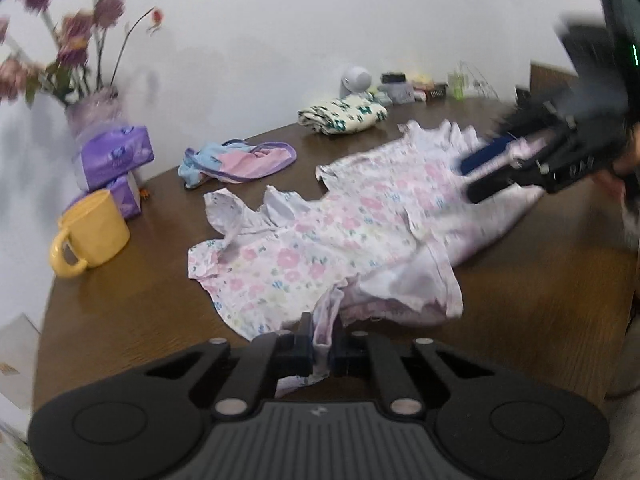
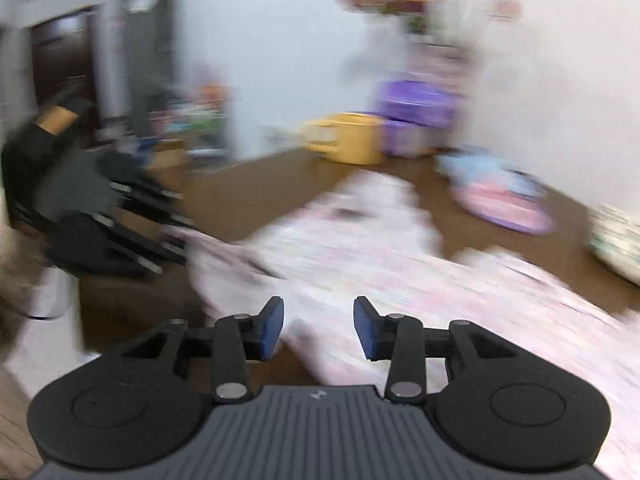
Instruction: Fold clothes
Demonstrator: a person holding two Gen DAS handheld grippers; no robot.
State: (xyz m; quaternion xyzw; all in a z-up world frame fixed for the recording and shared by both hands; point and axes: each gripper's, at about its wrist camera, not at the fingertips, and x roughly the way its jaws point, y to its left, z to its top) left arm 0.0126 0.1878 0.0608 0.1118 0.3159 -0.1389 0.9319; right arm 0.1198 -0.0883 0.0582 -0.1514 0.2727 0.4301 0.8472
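Observation:
A white garment with pink flowers [image 1: 320,240] lies spread and rumpled on the brown table [image 1: 132,312]. In the left wrist view my left gripper [image 1: 322,346] is shut on a bunched edge of this garment at its near side. My right gripper [image 1: 468,180] is blurred at the far right, above the garment's other end. In the right wrist view the right gripper [image 2: 319,328] stands open, blue pads [image 2: 272,330] apart, with the floral garment [image 2: 360,256] beneath it. The left gripper [image 2: 172,236] shows blurred at the left, at the cloth's edge.
A yellow mug [image 1: 94,232], purple tissue packs [image 1: 114,152] and a vase of flowers [image 1: 94,108] stand at the table's left. A blue and pink garment [image 1: 240,160] and a folded green-flowered cloth [image 1: 342,116] lie behind. Small clutter [image 1: 400,84] lines the wall.

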